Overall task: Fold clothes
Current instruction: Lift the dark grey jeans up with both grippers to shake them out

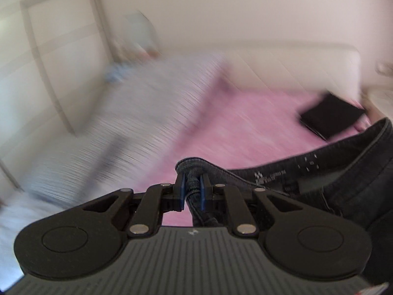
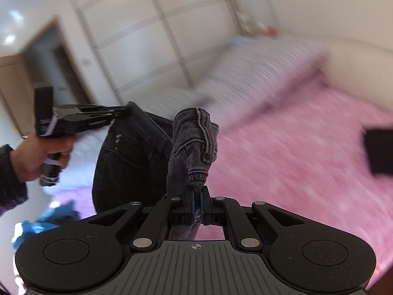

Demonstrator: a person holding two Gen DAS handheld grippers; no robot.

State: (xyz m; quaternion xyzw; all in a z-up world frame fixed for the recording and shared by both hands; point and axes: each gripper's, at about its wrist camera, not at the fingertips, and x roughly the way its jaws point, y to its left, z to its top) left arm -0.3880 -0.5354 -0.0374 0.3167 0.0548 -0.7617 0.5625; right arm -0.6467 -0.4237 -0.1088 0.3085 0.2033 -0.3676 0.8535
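Both grippers are clamped onto the same pair of dark jeans (image 1: 343, 179), held up off the pink bedspread (image 1: 245, 127). In the left wrist view the left gripper (image 1: 192, 189) has its blue-lined fingers pinched tight on a bunched bit of denim at the waistband end, and the waistband with its printed inside label runs off toward 3 o'clock. In the right wrist view the right gripper (image 2: 195, 205) is squeezed shut on a folded-over wad of the jeans (image 2: 194, 145), with a stitched seam and hem sticking up toward 12 o'clock right above the fingers. The rest of the jeans hangs down at about 10 o'clock from there, stretching over to the left gripper (image 2: 122, 111), which shows up at 9 o'clock held in the person's left hand (image 2: 41, 157). Background is pretty motion-blurred, but there's a striped grey-white blanket (image 1: 137, 113) across the bed toward 11 o'clock, a flat black thing (image 1: 331, 115) lying on the pink cover at 2 o'clock in the left view, and some blue fabric (image 2: 44, 223) down at 8 o'clock in the right view. White wardrobe doors (image 2: 152, 32) sit behind the bed.
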